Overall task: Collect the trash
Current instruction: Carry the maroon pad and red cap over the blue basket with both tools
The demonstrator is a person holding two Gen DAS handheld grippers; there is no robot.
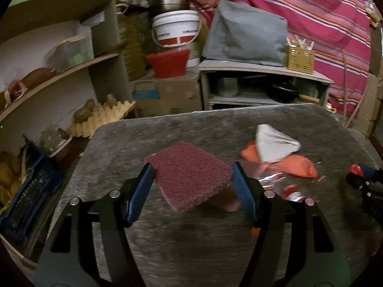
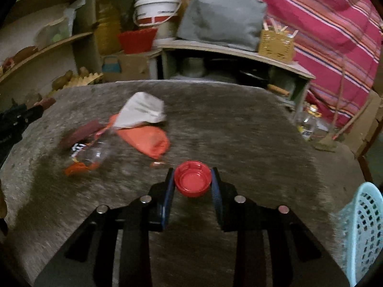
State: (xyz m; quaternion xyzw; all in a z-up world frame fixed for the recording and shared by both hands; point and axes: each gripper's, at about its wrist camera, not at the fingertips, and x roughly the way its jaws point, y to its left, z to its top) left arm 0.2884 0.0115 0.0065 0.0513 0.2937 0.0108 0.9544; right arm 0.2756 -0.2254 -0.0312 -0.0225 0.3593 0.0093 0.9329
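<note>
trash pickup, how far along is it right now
Nothing visibly binned yet. In hand: the left claw grips a maroon scrub pad, the right claw a red cap. Left on the table: white paper, orange wrapper, clear bottle. The blue basket waits nearby.

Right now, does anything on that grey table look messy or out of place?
Yes: a litter pile lies loose on the table: a crumpled white paper on an orange wrapper, beside a clear plastic bottle on its side.
</note>
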